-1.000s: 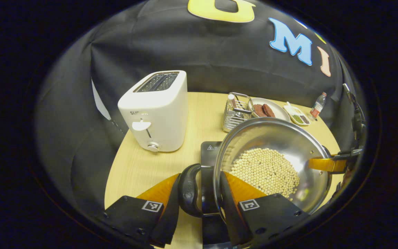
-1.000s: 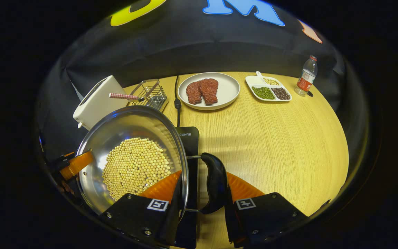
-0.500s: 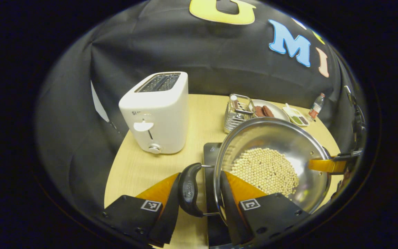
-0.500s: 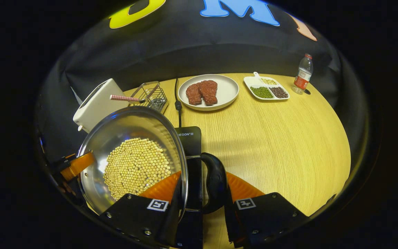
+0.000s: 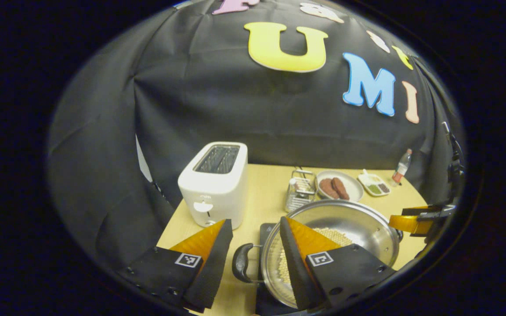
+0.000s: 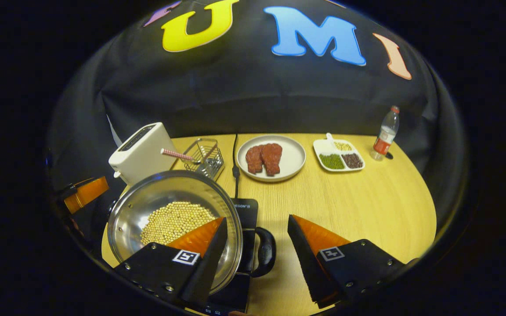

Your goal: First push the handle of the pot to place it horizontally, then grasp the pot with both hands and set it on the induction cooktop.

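A steel pot (image 6: 147,206) holding pale beans (image 6: 174,219) sits on the black induction cooktop (image 6: 246,208). In the right gripper view my right gripper (image 6: 257,221) is open above the pot's black side handle (image 6: 267,252), with both fingers clear of it. In the left gripper view my left gripper (image 5: 254,224) is open above the other black handle (image 5: 240,263) of the pot (image 5: 349,221), again apart from it. A corner of the cooktop (image 5: 267,230) peeks out beside the rim. Each view also catches the other gripper far off: (image 5: 415,219), (image 6: 84,193).
A white toaster (image 5: 215,184) stands left of the pot, a wire basket (image 6: 202,156) behind it. Further back are a plate of meat (image 6: 270,158), a divided tray (image 6: 338,156) and a bottle (image 6: 384,134). The cooktop's cable (image 6: 235,158) runs backward.
Both grippers have opened and let go of the pot's handles, then lifted up and back. The pot now rests on the cooktop.
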`<state>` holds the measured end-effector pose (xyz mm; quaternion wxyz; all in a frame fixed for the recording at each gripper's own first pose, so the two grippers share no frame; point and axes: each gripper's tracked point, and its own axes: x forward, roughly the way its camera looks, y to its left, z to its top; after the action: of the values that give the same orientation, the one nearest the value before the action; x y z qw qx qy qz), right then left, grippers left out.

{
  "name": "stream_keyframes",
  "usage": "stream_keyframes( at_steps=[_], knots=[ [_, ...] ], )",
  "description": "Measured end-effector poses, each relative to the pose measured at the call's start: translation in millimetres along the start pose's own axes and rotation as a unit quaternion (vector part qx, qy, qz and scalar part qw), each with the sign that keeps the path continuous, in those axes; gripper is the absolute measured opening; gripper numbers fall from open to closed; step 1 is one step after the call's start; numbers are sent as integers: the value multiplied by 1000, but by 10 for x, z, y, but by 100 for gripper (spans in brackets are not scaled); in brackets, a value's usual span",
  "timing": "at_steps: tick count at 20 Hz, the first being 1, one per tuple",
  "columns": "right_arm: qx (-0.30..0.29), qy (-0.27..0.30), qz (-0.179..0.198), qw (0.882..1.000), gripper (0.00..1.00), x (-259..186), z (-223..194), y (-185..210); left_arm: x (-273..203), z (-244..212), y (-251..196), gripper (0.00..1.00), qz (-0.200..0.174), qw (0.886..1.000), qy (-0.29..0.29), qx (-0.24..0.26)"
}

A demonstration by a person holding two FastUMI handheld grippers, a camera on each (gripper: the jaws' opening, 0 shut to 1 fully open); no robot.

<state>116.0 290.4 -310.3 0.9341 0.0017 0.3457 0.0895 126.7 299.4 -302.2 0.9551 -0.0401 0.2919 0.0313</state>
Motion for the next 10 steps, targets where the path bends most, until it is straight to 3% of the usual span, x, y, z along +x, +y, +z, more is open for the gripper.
stream_keyframes(
  at_steps=[3,4,10],
  knots=[
    [3,-51,-3,999,83,-333,325,-134,-313,366,-224,72,10,999,-48,-5],
    [5,-69,-2,998,84,-471,448,-194,-465,520,-369,76,5,998,-65,-6],
    [17,-184,-19,983,83,-1437,1129,-862,-1259,1393,-1462,76,-46,985,-167,-10]
  ],
)
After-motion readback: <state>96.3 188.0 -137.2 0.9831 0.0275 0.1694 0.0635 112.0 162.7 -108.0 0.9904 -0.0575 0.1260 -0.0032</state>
